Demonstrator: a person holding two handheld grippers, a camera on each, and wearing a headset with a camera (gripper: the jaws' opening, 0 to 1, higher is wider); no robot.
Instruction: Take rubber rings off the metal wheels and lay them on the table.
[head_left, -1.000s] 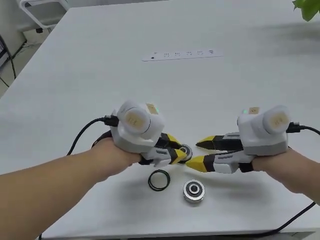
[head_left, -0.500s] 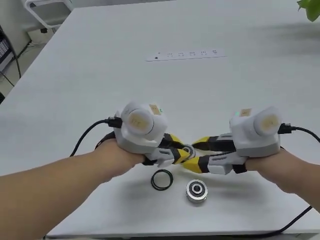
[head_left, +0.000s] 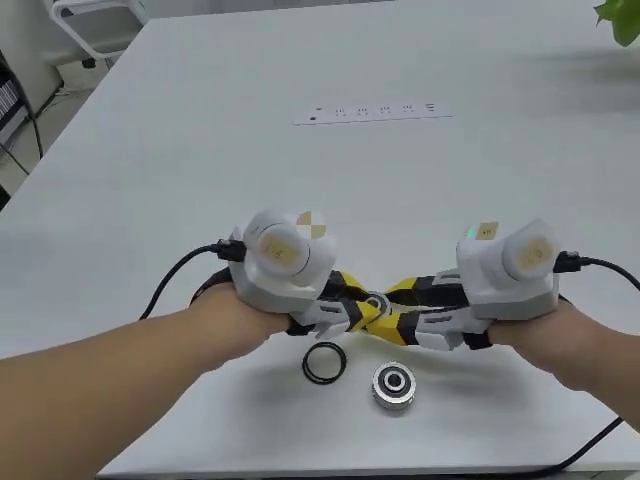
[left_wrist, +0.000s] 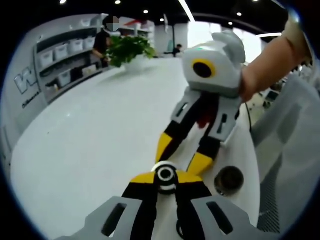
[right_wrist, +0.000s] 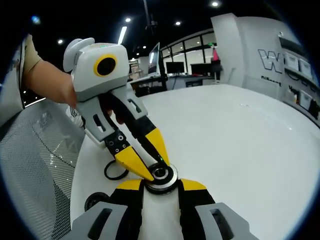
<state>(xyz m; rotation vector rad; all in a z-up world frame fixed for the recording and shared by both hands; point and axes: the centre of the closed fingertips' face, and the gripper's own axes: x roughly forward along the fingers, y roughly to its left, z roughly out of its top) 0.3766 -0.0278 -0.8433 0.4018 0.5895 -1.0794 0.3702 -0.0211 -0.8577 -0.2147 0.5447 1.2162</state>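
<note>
My left hand-held gripper (left_wrist: 165, 181) pinches a wheel (right_wrist: 161, 175), and my right hand-held gripper (right_wrist: 161, 187) sits around it, though I cannot tell if it grips; next I should peel the ring (right_wrist: 172, 182) off.

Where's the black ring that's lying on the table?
In the head view, the black ring lies on the table, just left of the loose metal wheel.

counter (head_left: 200, 150): white | rubber ring (head_left: 324, 362): black | metal wheel (head_left: 394, 384): silver | left hand-held gripper (head_left: 362, 310), right hand-held gripper (head_left: 392, 306): pale grey, yellow-black jaws
</note>
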